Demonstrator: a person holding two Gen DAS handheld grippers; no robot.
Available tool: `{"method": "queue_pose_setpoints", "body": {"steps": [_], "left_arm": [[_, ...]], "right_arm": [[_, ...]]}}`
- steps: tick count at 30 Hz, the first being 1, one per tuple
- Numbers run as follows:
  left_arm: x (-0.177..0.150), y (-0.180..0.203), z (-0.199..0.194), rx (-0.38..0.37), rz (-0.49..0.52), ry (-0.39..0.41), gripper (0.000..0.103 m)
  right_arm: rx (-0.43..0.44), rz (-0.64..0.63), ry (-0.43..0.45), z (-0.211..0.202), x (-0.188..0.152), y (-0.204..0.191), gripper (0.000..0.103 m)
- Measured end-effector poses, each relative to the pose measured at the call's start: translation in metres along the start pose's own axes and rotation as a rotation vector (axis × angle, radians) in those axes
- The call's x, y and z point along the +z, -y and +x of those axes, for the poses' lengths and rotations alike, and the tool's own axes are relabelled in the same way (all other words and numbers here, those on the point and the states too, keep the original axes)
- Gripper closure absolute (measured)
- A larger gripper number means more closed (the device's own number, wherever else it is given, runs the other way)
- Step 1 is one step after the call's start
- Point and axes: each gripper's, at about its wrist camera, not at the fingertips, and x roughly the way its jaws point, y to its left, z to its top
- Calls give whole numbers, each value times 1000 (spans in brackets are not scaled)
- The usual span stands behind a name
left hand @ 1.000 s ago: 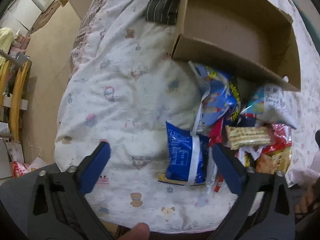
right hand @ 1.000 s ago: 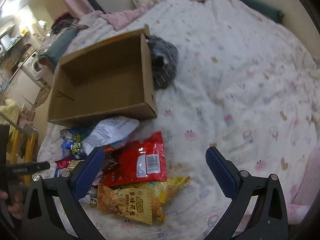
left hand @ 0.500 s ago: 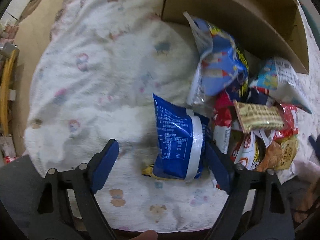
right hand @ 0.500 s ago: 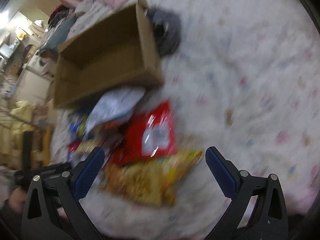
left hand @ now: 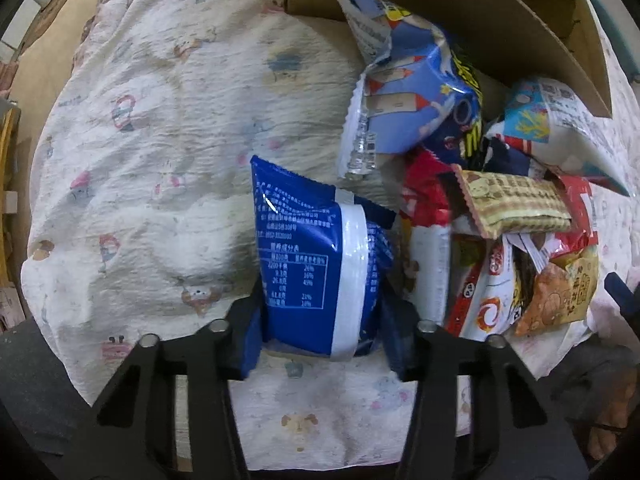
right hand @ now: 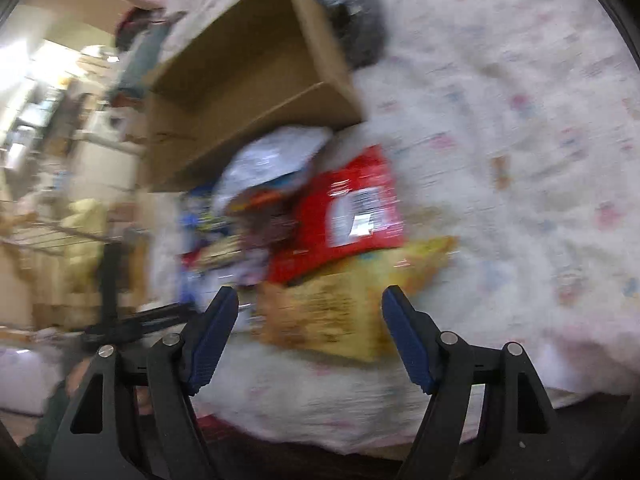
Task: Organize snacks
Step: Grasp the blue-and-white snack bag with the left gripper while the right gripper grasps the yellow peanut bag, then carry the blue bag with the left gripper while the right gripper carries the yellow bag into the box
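Snacks lie heaped on the quilt against the box. Since a second ago the left gripper has dropped over the blue packet and its jaws have just been closing; they now clamp its near end, so a lift toward the box looks next. The packet's long axis runs away from the camera, sealed edge far. The right gripper has narrowed too, jaws apart, astride the yellow bag.

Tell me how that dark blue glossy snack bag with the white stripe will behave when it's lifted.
The dark blue glossy snack bag looks puffy, so probably light. Its shiny film may slip or crumple between the left gripper's jaws, which have just been closing on it. Its unheld top will likely flop.
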Motion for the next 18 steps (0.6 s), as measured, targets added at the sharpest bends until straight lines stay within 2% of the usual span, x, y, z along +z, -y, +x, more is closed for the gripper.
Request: {"method": "queue_pose_setpoints", "body": {"steps": [2,4,6,12,16,18], "left_arm": [[-1,3,-7,1,6,7,70],[-3,4,-17,-1,5,19,72],[-5,0,-22,5,-2,38,73],[-7,-23,-46,21,-42,126,74],[-8,-25,-52,5,-44,137,74],[-10,-25,-56,2,-39,143,74]], "right_arm": [[16,-5,-54,10,3,0,27],[-33,-1,-85,21,1,7,29],[-76,9,-96,24,3,13,31],[-106,-14,-126,29,-4,14,32],[-168,-35,-149,38,-7,13,32],[-172,-49,-174,46,-10,10,29]]}}
